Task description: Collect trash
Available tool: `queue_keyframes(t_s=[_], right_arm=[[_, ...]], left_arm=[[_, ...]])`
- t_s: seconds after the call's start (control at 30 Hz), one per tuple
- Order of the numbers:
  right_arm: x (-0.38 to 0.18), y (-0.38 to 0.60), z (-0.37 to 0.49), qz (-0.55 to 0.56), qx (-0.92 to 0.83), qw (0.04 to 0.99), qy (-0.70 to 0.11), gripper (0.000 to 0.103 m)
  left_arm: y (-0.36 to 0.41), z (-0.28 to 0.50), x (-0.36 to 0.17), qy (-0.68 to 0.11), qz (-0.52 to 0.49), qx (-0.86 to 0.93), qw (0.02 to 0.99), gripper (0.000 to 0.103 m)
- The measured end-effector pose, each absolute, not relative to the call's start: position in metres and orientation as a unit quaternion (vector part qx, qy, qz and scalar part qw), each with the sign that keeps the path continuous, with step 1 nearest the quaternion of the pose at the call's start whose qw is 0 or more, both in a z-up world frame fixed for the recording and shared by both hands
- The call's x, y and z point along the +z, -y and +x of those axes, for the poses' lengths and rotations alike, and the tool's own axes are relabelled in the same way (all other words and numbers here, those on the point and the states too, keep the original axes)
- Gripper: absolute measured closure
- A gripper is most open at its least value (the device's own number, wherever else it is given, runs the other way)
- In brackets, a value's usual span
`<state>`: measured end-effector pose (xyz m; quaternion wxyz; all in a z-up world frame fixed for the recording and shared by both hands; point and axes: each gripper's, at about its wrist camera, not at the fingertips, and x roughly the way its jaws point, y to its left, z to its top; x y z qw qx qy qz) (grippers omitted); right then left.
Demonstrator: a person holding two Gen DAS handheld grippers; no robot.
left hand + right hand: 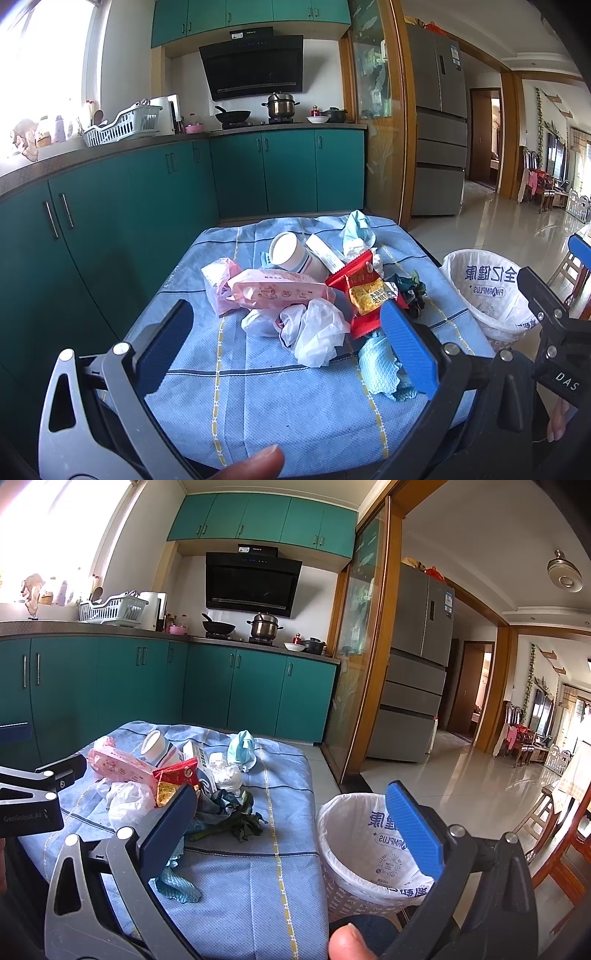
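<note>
A heap of trash lies on a blue checked cloth (258, 406): a paper cup (291, 254) on its side, a pink wipes pack (273, 291), a red snack wrapper (360, 291), a white plastic bag (317, 332), a crumpled blue towel (380, 365) and dark green scraps (410, 291). A bin with a white liner (369, 853) stands right of the table. My left gripper (284, 347) is open and empty, above the near side of the heap. My right gripper (291, 827) is open and empty, between the table's right edge and the bin.
Teal cabinets (110, 221) run along the left and back, close to the table. A glass sliding door (373, 110) and a grey fridge (439, 122) stand behind. Tiled floor (461, 794) opens to the right, with wooden chairs (569, 834) at the far right.
</note>
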<state>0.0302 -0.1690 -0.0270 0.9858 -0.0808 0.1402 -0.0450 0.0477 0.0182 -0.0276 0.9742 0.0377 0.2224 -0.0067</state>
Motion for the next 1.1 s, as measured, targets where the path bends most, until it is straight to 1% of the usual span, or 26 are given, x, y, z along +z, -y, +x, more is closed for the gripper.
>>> queue_keyframes(t_s=[0.17,0.33,0.97,1.03,1.1], right_arm=[[-0.028,0.171,0.032,-0.080,-0.048,0.985,-0.144,0.003],[-0.031,0.170,0.041,-0.084,-0.071,0.980,-0.168,0.003],[-0.040,0.167,0.047,-0.093,-0.069,0.976,-0.186,0.003],[-0.044,0.168,0.053,-0.091,-0.065,0.973,-0.202,0.003],[-0.055,0.170,0.066,-0.085,-0.049,0.965,-0.244,0.003]], left_arm=[[-0.017,0.049,-0.030,-0.228,0.039,-0.009,0.973,0.003],[-0.020,0.051,-0.035,-0.237,0.035,-0.007,0.971,0.003],[-0.026,0.062,-0.050,-0.263,0.036,0.001,0.964,0.003],[-0.029,0.069,-0.053,-0.265,0.053,0.037,0.962,0.003],[-0.038,0.080,-0.061,-0.287,0.065,0.059,0.954,0.003]])
